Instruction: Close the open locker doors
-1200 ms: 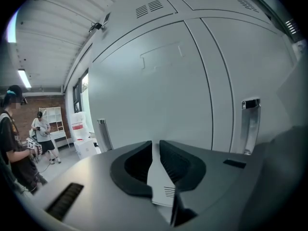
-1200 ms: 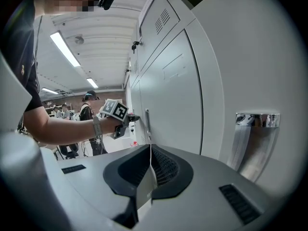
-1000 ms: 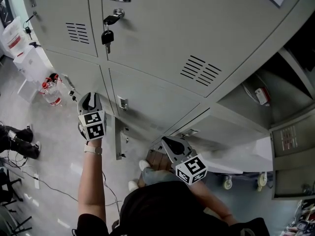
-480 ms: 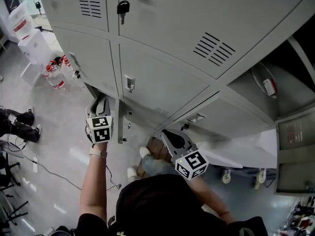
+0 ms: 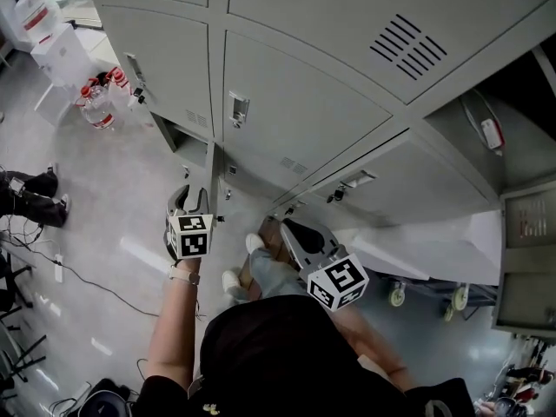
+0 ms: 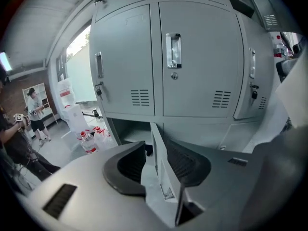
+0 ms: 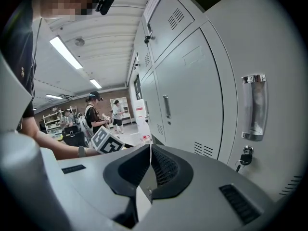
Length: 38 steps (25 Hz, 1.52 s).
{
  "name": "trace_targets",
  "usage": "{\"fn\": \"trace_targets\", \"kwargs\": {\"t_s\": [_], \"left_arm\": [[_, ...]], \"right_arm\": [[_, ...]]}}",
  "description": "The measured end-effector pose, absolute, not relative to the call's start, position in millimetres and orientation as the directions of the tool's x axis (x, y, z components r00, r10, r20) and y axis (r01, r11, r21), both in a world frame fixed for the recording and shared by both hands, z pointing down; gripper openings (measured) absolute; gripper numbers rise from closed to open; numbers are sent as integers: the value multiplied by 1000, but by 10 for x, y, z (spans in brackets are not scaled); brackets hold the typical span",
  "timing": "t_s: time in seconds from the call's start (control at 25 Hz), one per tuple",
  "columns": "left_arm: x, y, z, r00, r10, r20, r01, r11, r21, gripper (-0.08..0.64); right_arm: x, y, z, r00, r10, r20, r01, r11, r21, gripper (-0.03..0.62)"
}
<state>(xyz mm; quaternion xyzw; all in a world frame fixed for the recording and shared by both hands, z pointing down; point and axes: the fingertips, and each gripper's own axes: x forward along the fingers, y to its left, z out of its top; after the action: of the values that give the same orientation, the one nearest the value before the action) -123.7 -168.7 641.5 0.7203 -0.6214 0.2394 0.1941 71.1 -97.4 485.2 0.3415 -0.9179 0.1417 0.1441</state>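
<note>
At the bottom row of the locker bank, the left gripper had just been opening its two jaws wide, one on either side of the single open door. The right gripper, close beside the bank's front, kept both jaws pressed together, empty

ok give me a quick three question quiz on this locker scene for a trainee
1. What stands between the jaws of the left gripper?
A) nothing
B) the edge of the open locker door
C) a key

2. True or false: the jaws of the right gripper stand wide apart.

3. Fill in: the bottles on the floor have ___ caps.

Key
1. B. The left gripper's jaws have just been opening and stand on either side of the door's edge, not clamped on it.
2. False. They are shut, with nothing between them.
3. red
</note>
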Motion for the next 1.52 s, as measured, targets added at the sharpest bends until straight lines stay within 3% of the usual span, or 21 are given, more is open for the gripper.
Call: {"fn": "trace_targets", "kwargs": {"t_s": [0.32,0.84,1.52], "left_arm": [[-1011,-1267,7043,166,-716,678,-980,-199,30,154],[-895,-1210,7194,179,-709,682,-972,-233,14,160],[-1905,-1241,7338,-1,-682,731,-999,-31,-30,158]], "right_arm": [[732,-752,5041,-708,-577,408,-680,712,-175,35],[687,-694,5209,-693,-569,442,-693,694,-194,35],[413,-899,5267,-729,-503,463,-638,745,-195,37]]}}
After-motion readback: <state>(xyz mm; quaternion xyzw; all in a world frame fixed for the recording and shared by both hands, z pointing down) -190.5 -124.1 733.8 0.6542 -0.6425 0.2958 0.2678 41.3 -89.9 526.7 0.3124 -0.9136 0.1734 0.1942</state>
